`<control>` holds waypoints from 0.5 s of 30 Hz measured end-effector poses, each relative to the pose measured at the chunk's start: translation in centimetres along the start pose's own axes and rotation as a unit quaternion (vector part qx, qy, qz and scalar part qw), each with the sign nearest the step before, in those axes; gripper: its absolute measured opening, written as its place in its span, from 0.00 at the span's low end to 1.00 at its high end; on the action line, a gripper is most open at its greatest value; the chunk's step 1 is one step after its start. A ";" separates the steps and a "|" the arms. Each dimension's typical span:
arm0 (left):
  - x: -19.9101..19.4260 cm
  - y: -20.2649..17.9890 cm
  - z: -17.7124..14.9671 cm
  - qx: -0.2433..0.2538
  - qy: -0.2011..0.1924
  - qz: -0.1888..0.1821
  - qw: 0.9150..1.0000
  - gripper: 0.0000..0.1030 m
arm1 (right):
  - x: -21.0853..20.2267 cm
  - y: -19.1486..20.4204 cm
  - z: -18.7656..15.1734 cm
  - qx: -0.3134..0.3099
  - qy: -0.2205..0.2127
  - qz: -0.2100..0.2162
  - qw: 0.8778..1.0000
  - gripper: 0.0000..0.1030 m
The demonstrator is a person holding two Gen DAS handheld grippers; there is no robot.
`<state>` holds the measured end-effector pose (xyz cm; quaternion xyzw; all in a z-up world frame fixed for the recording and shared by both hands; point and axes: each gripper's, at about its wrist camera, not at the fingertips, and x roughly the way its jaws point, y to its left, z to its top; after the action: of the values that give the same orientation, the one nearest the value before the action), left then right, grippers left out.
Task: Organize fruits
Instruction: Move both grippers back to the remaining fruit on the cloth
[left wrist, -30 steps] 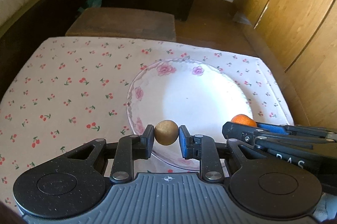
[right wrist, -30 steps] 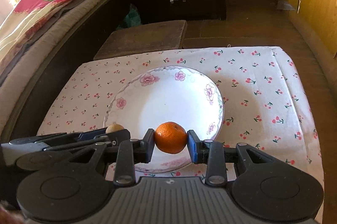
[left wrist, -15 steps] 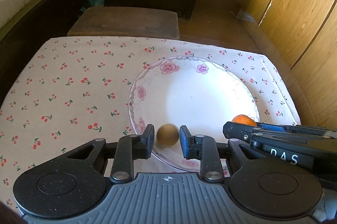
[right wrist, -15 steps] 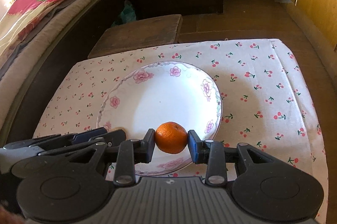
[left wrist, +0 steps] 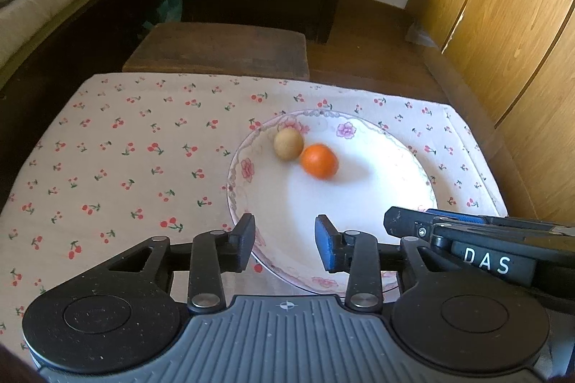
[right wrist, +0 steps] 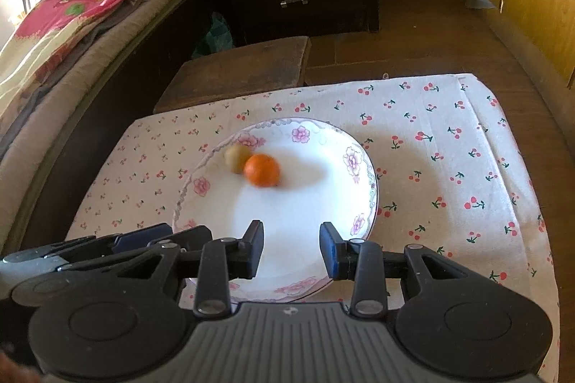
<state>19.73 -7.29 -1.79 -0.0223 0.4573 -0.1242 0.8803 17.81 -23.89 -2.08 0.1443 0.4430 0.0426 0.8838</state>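
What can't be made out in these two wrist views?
- Plate near rim: hidden in both views by the grippers' own bodies.
- Orange and brown fruit: motion-blurred, so touching or apart is unclear.
- Right gripper in the left view: cut off by the edge.

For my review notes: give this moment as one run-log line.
stage: fruit released | left gripper: opening, empty | right gripper: open, empty | orange and brown fruit: touching on plate | cloth: under plate
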 end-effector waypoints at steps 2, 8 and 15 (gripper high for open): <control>-0.5 0.2 0.0 -0.006 -0.003 -0.001 1.000 0.48 | -0.4 0.1 0.1 0.005 -0.005 0.005 1.000 0.35; -2.8 0.5 -0.8 -0.011 -0.011 -0.001 1.000 0.49 | -2.2 0.8 -0.3 -0.001 -0.015 0.014 1.000 0.36; -5.3 0.8 -2.8 -0.005 -0.016 0.006 1.000 0.51 | -3.8 1.7 -1.6 -0.006 -0.012 0.019 1.000 0.36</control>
<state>14.68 -5.01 0.67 -0.0260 0.4438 -0.1159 0.8882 14.30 -22.73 0.43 0.1475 0.4298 0.0601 0.8888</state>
